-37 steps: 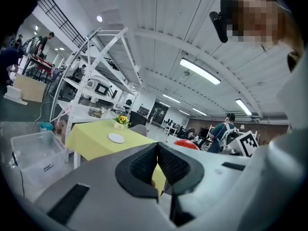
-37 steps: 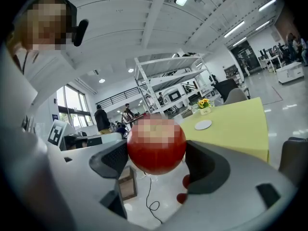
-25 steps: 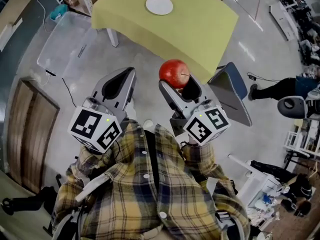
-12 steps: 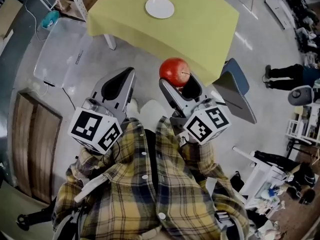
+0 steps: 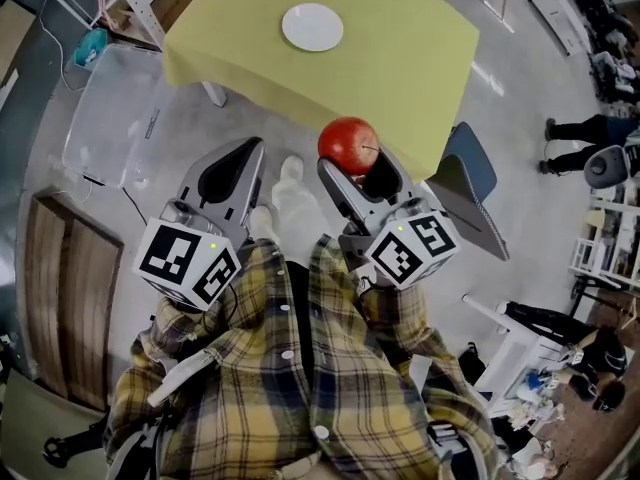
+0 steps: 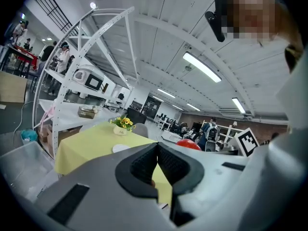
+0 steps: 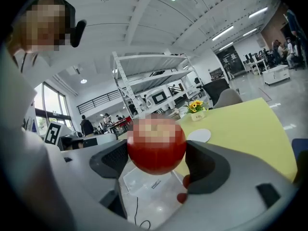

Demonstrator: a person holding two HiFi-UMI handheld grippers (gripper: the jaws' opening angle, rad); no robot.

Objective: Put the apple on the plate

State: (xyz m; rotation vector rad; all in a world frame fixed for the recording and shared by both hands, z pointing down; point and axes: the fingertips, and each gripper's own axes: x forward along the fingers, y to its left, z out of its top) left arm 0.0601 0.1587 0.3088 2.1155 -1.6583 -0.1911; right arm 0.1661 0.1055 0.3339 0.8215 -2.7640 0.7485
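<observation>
A red apple (image 5: 349, 145) sits between the jaws of my right gripper (image 5: 354, 160), which is shut on it and held in the air short of the table. The right gripper view shows the same apple (image 7: 156, 147) filling the gap between the dark pads. A small white plate (image 5: 312, 27) lies on the yellow table (image 5: 400, 58) ahead, also seen as a pale disc, the plate (image 7: 199, 135), past the apple. My left gripper (image 5: 228, 173) is shut with nothing in it, level with the right one. Its pads (image 6: 144, 165) meet in the left gripper view.
A blue-grey chair (image 5: 462, 188) stands at the table's near right corner. A clear plastic bin (image 5: 110, 108) rests on the floor to the left. A small flower pot (image 6: 122, 125) stands on the table. People and shelving fill the room's far right side.
The table and plate have drifted down and left in the head view as the person walks closer. Both grippers keep their pose, the apple still held.
</observation>
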